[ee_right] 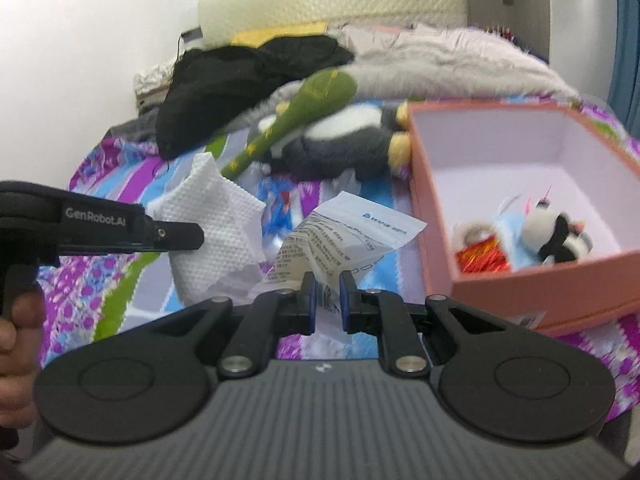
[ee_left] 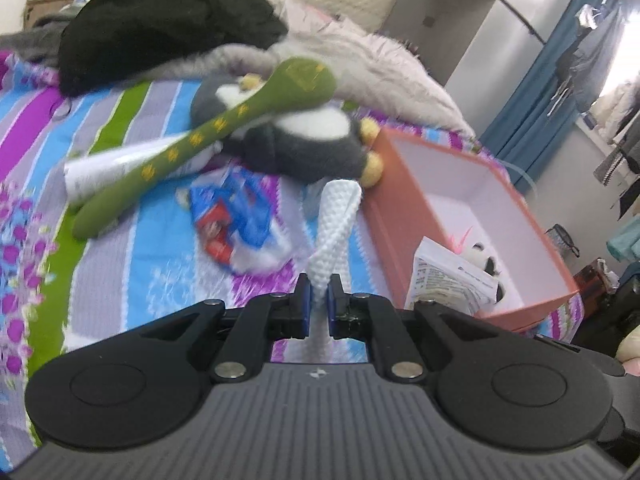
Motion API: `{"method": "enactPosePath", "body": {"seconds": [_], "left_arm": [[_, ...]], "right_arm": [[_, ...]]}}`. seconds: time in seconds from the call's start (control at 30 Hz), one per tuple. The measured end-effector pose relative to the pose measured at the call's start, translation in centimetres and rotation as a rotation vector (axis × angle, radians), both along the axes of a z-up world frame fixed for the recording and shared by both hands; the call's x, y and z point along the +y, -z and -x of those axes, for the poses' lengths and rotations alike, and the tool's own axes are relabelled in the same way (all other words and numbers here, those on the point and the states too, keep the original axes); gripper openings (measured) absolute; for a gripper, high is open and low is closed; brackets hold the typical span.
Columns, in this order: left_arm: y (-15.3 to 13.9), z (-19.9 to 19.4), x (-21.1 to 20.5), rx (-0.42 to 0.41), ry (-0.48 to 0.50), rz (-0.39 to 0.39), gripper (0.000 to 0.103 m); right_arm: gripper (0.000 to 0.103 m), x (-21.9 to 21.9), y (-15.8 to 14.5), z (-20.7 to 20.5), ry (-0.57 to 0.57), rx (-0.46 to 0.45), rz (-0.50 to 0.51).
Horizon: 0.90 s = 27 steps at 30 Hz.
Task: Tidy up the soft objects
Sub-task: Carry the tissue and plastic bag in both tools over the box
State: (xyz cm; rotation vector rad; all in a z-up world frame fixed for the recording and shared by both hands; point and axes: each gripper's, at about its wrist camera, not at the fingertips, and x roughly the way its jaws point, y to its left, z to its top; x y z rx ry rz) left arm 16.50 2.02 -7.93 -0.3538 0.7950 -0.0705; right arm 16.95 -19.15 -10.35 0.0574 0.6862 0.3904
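My left gripper (ee_left: 319, 294) is shut on a white textured cloth (ee_left: 334, 232), held above the striped bedspread; the cloth also shows in the right wrist view (ee_right: 212, 220), beside the left gripper's body (ee_right: 100, 224). My right gripper (ee_right: 327, 294) is shut on a printed plastic pouch (ee_right: 344, 236), held left of the orange box (ee_right: 508, 292). The box holds a small panda plush (ee_right: 560, 236) and a red shiny item (ee_right: 482, 254). A green plush club (ee_left: 200, 140) leans on a grey and white penguin plush (ee_left: 304, 136).
A blue and red packet (ee_left: 236, 216) lies on the bedspread (ee_left: 40, 128). Black clothing (ee_left: 160, 28) and a furry grey blanket (ee_left: 380, 64) are piled at the back. A white roll (ee_left: 100, 172) lies under the club. The bed's right edge drops to a cluttered floor.
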Motion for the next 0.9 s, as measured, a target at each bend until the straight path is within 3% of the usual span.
{"method": "enactPosePath", "body": {"seconds": [0.37, 0.53, 0.73, 0.9], "left_arm": [[-7.6, -3.9, -3.1, -0.131, 0.077, 0.01, 0.01], [-9.6, -6.6, -4.9, -0.144, 0.12, 0.047, 0.01], [-10.3, -10.2, -8.0, -0.118, 0.186, 0.077, 0.01], [-7.8, -14.1, -11.7, -0.016, 0.236, 0.091, 0.01]], "right_arm": [[0.015, -4.0, -6.9, -1.8, 0.074, -0.166, -0.017], [0.015, -6.3, -8.9, -3.4, 0.118, -0.205, -0.009], [0.015, -10.0, -9.5, -6.0, 0.179, -0.175, -0.012], [0.015, -12.2, -7.8, -8.1, 0.236, -0.08, 0.011]]}}
